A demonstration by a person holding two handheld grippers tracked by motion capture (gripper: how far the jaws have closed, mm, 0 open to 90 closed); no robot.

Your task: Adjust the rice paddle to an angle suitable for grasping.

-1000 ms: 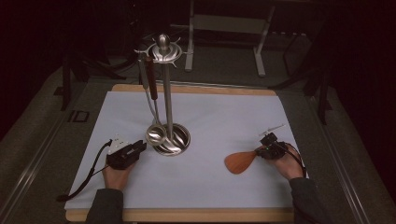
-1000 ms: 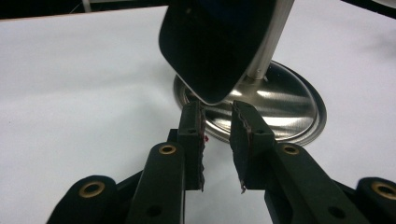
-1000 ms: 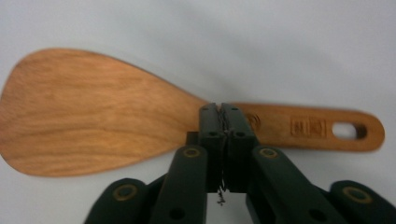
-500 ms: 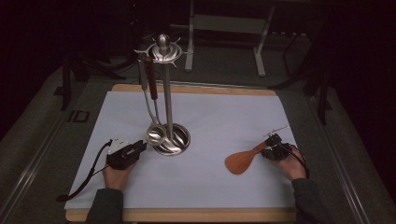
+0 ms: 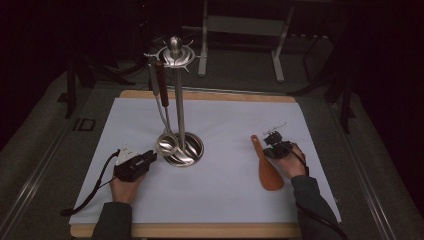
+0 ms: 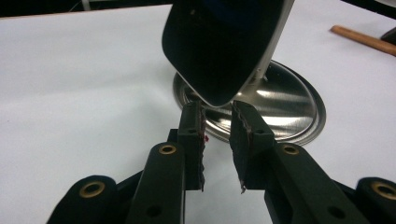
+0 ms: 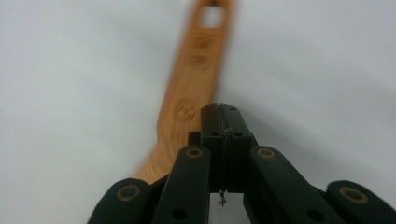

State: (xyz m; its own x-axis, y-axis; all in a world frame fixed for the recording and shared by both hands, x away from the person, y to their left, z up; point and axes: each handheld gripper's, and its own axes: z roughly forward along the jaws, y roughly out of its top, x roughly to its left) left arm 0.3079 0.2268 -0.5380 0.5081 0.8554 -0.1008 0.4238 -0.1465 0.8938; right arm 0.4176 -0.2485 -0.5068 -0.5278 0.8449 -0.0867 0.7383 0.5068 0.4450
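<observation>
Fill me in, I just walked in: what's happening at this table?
A person works with a gripper in each hand. The right gripper, fingers shut, is beside a wooden spatula lying flat on the white mat, not gripping it. The left gripper, fingers parted, rests by the metal utensil stand, where a ladle hangs.

table: wooden top [image 5: 200,231] under a white sheet [image 5: 225,120]
floor: dark grey carpet [image 5: 35,150] around the table
behind: metal frame legs [image 5: 277,55] of grey furniture
light: dim room, black surroundings

Wooden spatula [image 7: 196,70] blurred, blade hidden behind right gripper [image 7: 223,116] (jaws closed).
</observation>
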